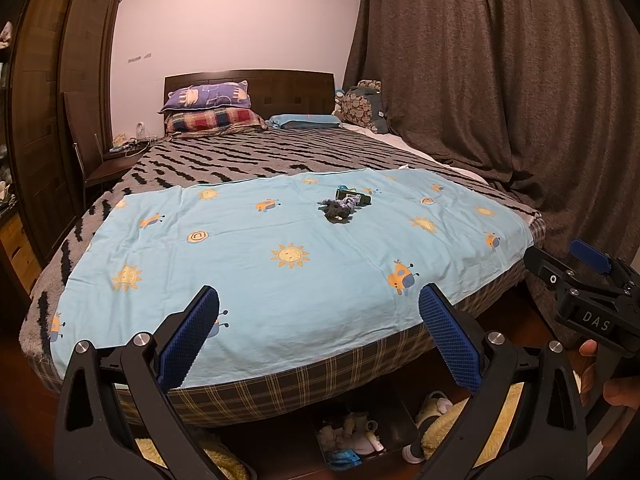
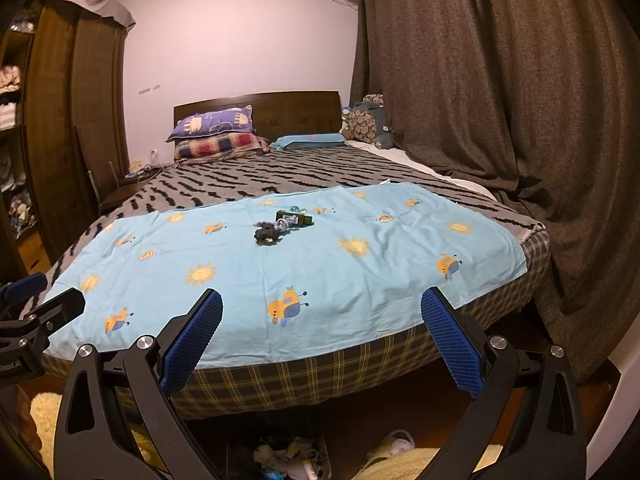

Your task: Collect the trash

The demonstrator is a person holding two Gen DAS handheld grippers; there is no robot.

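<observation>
A small heap of trash [image 1: 343,205] lies on a light blue printed sheet [image 1: 256,264] spread over the foot of the bed: a dark crumpled wad [image 1: 337,213], a pale twisted scrap and a dark green packet [image 1: 355,196]. The heap also shows in the right wrist view [image 2: 282,225]. My left gripper [image 1: 318,312] is open and empty, held off the bed's foot edge, well short of the heap. My right gripper [image 2: 320,314] is open and empty too, beside the left one; it shows at the right edge of the left wrist view [image 1: 576,276].
A dark bin [image 1: 362,438] holding bottles and scraps sits on the floor under the bed's foot edge, beside a yellow fluffy rug [image 1: 452,428]. Brown curtains [image 1: 500,80] hang at right. A wardrobe [image 1: 60,92] and chair stand at left. Pillows lie by the headboard [image 1: 248,88].
</observation>
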